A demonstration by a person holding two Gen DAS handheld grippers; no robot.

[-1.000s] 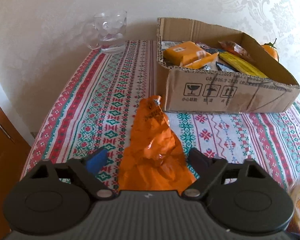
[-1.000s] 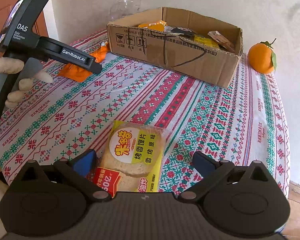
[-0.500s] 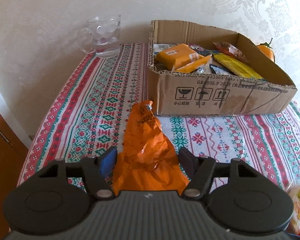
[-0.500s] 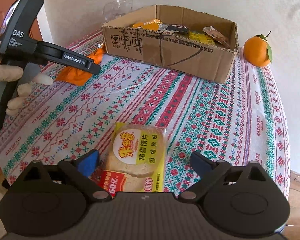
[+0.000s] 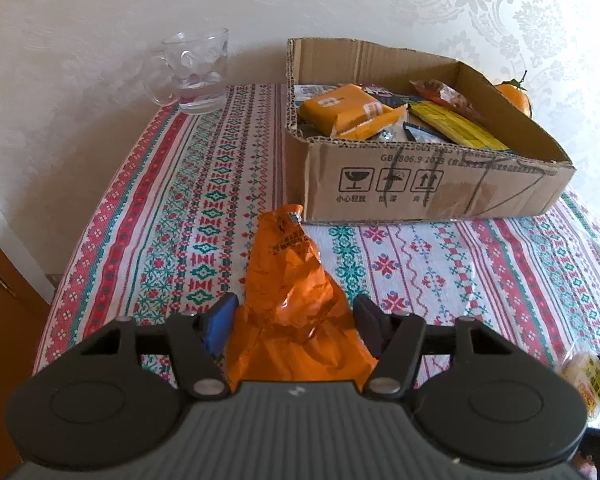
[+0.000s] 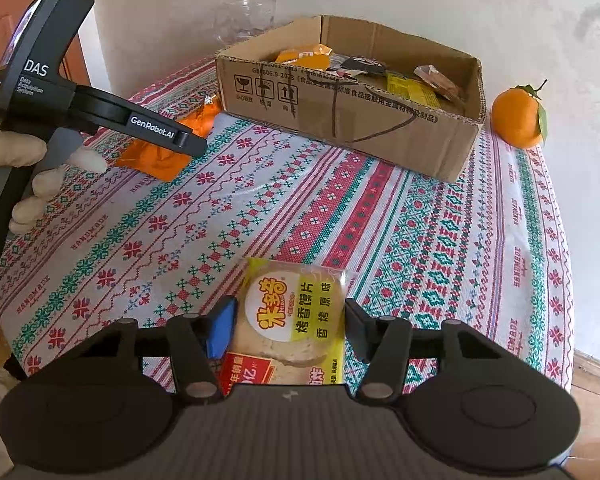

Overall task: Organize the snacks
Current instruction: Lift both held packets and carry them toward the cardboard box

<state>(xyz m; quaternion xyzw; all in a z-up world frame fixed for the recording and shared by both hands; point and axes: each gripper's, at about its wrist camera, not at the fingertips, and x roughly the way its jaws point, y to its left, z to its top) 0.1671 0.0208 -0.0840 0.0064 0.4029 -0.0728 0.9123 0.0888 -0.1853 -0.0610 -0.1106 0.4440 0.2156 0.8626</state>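
Orange wrapper (image 5: 290, 300) lies lengthwise – narrow end toward cardboard box (image 5: 420, 184).

My left wrist camera looks steeply down along its fingers, close over the tablecloth (image 5: 204, 208), facing the cardboard box (image 5: 420, 184) and wall. My right wrist camera sits nearer the table's front edge, sharing that box (image 6: 340, 104) and orange (image 6: 516, 116).

Both tools angled down, jaws closing: left tool (image 5: 294, 320) on orange wrapper (image 5: 292, 300), right tool (image 6: 288, 326) on yellow pkt (image 6: 296, 316) (gloved hand (image 6: 24, 176) grips left handle).
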